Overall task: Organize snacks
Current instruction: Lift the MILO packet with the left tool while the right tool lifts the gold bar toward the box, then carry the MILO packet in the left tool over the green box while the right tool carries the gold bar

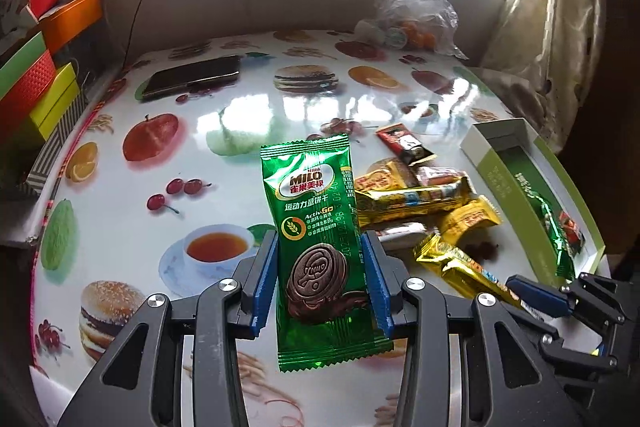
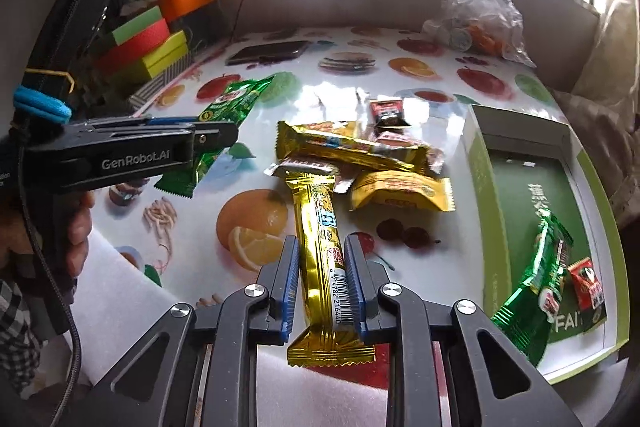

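A fruit-print table (image 2: 280,367) fills both views, a green box (image 2: 480,163) open at the right edge with two packets inside. Loose snacks (image 2: 380,163) lie mid-frame. The left gripper (image 1: 320,283) clamps a green biscuit packet (image 1: 312,227); the right gripper (image 2: 322,287) pinches a gold bar (image 2: 320,251) — both apparently lifted, and next each needs carrying to the box.
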A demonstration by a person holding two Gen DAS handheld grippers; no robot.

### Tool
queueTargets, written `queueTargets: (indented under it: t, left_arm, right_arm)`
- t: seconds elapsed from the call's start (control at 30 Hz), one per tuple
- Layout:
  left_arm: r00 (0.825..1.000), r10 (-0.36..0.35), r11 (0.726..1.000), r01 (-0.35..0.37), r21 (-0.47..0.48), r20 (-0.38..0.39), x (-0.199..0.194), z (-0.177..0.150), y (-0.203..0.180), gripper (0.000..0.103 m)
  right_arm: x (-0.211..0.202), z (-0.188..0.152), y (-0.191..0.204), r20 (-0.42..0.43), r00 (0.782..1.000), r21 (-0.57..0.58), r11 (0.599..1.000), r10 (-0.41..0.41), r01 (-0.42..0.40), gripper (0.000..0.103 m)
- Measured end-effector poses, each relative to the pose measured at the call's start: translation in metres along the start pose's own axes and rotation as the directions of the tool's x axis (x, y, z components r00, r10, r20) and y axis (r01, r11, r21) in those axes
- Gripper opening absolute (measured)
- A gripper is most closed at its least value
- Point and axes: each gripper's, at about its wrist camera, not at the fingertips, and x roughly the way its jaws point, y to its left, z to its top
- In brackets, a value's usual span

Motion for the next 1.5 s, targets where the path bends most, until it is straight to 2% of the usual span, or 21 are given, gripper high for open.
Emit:
queueTargets:
  t: [0.3, 0.8, 1.17, 1.5]
  left_arm:
    - [0.999, -0.036, 0.998, 0.034, 0.049, 0.037, -0.013, 0.009, -0.026, 0.042]
    - [0.983, -0.178, 0.976, 0.171, 0.137, 0.04, -0.014, 0.029, -0.093, 0.042]
    - [0.965, -0.262, 0.95, 0.261, 0.172, -0.016, 0.007, 0.036, -0.143, 0.042]
    - [0.953, -0.29, 0.93, 0.303, 0.208, -0.09, 0.032, 0.027, -0.184, 0.042]
  right_arm:
    - [-0.027, 0.002, -0.021, 0.065, 0.997, 0.066, 0.997, -0.032, 0.027, 0.022]
    - [-0.07, -0.002, -0.081, 0.126, 0.975, 0.198, 0.967, -0.185, 0.158, 0.022]
    - [-0.085, -0.011, -0.122, 0.112, 0.951, 0.278, 0.928, -0.289, 0.249, 0.022]
    - [-0.081, -0.024, -0.156, 0.066, 0.935, 0.331, 0.892, -0.348, 0.308, 0.022]
